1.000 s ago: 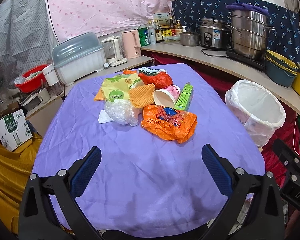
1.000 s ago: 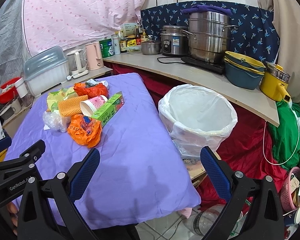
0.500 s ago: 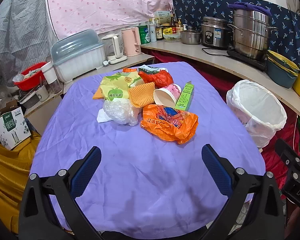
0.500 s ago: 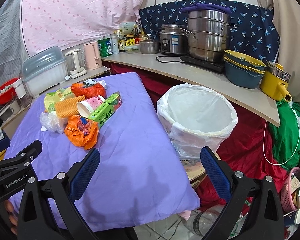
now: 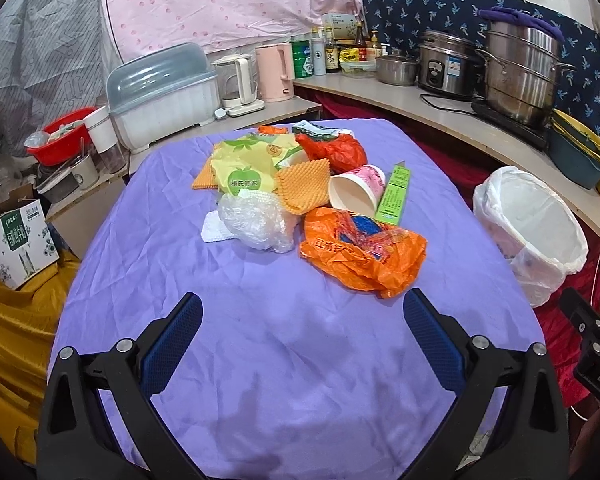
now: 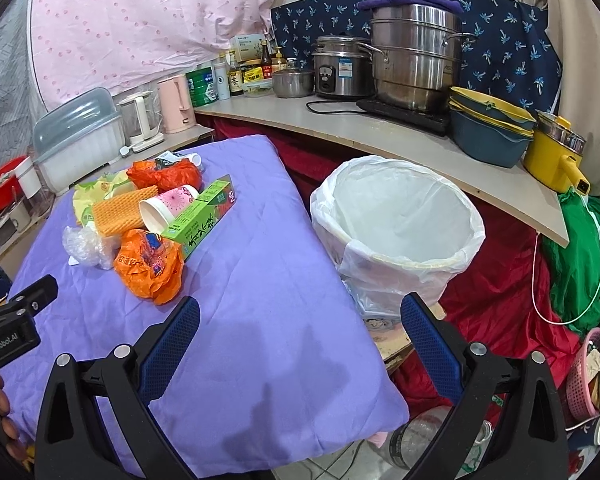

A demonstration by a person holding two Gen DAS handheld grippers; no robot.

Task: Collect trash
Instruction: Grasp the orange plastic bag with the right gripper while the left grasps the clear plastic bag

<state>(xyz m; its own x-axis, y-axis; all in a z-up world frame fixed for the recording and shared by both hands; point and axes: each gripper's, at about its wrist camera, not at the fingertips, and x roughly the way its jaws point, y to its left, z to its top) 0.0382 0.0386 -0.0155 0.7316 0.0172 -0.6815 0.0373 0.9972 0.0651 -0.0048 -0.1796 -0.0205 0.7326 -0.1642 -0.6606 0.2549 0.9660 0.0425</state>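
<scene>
Trash is lying heaped mid-table, untouched. Left gripper [image 5: 302, 316] and right gripper [image 6: 300, 316] are both hovering with jaws spread wide, gripping nothing. Nearest piece: the orange bag [image 5: 360, 254], just beyond the left jaws. Judgement: pinch a raised fold, not the purple cloth [image 5: 260, 360] underneath, then carry it to the lined bin [image 6: 400, 216] standing beside the table.

A steamer pot [image 6: 414, 64], rice cooker [image 6: 340, 70], stacked bowls [image 6: 490, 130] and yellow pot [image 6: 554, 156] are seen on the shelf [image 6: 380, 130]; a pink kettle [image 5: 274, 72] is set beside a dish box [image 5: 162, 96].
</scene>
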